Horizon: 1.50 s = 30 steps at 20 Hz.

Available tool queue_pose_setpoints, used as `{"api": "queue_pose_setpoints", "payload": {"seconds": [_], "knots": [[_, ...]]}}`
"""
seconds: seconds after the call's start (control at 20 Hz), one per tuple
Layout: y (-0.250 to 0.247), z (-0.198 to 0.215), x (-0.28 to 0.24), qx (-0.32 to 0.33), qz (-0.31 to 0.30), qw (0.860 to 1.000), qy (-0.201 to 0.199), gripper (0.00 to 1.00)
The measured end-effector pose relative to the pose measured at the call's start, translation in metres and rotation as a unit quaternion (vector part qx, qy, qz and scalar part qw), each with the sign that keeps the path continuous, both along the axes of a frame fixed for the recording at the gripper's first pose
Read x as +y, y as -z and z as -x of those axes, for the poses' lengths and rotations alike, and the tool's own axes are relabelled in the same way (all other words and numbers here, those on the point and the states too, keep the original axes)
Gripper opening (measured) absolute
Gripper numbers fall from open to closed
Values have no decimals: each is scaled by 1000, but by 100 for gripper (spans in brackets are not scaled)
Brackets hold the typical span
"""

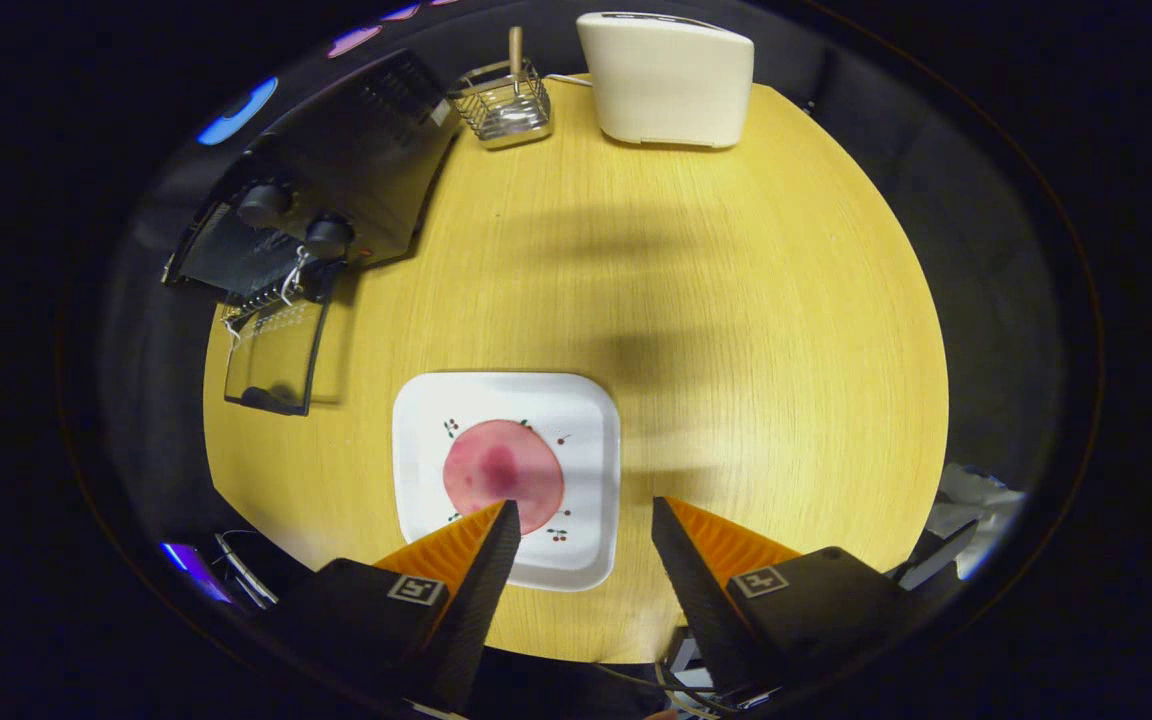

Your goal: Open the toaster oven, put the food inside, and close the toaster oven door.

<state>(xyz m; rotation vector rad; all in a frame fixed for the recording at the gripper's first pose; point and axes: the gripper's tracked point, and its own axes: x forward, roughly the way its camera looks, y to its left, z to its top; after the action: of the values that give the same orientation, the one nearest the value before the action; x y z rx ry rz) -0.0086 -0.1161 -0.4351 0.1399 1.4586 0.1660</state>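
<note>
Pink and round, a thin slice of food (503, 474) is lying flat in the middle of a white square plate (576, 420), and it is showing a darker reddish patch near its centre. Small cherry prints are dotting the plate around the slice. The plate is sitting on a round, pale wooden table (736, 330), just ahead of the gripper (582, 515).

The gripper's two fingers are standing spread wide apart and gripping nothing. The left fingertip (502, 520) is hovering over the near edge of the slice and plate, while the right one is hanging over bare wood just beside the plate's right side.

Beyond the plate, toward the left edge of the table, a black toaster oven (336, 170) is standing with its glass door (274, 355) folded down flat and open onto the tabletop. Two dark knobs (296, 220) are showing on its front, and a wire rack is just visible at the mouth of the opening.

At the far side of the table, a small wire basket (503, 105) with a wooden handle is sitting next to a cream-coloured toaster (666, 80).
</note>
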Motion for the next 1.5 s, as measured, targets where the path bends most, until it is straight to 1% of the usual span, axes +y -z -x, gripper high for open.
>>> {"api": "queue_pose_setpoints", "payload": {"seconds": [0.1, 0.2, 0.25, 0.3, 0.35, 0.4, 0.45, 0.5, 0.55, 0.6, 0.8, 1.05, 1.3, 1.5], "knots": [[12, 1, -2, 13, 3, 1000, -7, 79], [21, 1, 0, 22, 1, 1000, -2, 67], [23, 0, 1, 22, -2, 1000, 1, 67], [26, 1, -2, 24, 4, 1000, 5, 52], [29, 4, -3, 22, 1, 1000, 9, 38], [29, -1, -4, 22, -5, 1000, 11, 24], [25, 0, -2, 23, -19, 1000, 7, 24], [22, 0, -1, 22, -27, 999, 14, 17], [38, 2, 4, 22, -40, 999, 16, 10], [27, 2, 4, 20, -57, 998, 23, 6], [18, 9, 14, 21, -129, 988, 78, 6], [3, 18, 23, 14, -187, 970, 155, 6], [-24, 36, 36, 3, -236, 945, 226, 6], [-55, 48, 62, -11, -264, 926, 270, 6]]}}
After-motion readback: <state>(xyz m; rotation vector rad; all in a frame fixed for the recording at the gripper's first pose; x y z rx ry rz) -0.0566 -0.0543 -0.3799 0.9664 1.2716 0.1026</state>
